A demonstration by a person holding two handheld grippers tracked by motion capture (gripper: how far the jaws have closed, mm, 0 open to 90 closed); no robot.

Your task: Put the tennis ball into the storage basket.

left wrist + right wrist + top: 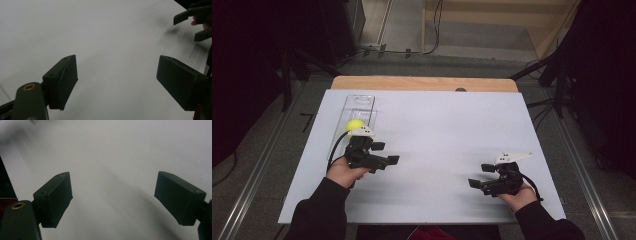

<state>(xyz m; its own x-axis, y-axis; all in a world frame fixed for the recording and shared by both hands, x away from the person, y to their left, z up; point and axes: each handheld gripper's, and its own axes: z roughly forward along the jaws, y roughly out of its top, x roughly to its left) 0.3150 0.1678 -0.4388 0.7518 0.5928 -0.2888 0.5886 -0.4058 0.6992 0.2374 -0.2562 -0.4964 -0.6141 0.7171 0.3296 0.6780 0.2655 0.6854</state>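
High view: white table top [432,130] with a clear plastic tray [357,112] at far left, long axis running near-to-far. Yellow-green ball [355,125] sits in the tray toward its near end. Left gripper [385,153] is just near of the ball, close to the tray's near end, jaws pointing right toward the middle of the table, spread with nothing between them. The grey plate on its top partly overlaps the ball's near edge in this view; contact cannot be told. Right gripper [481,175] is low over the near right of the table, well apart from the ball and tray, jaws pointing left, also spread and empty.

Left gripper view: left gripper [117,80] jaws stand wide apart over bare white surface, nothing between the pads. Right gripper [193,26] shows at the top right corner, jaws apart, a bit of hand behind it.

Right gripper view: right gripper [113,197] jaws wide apart, bare white table between them, soft shadows on the surface.
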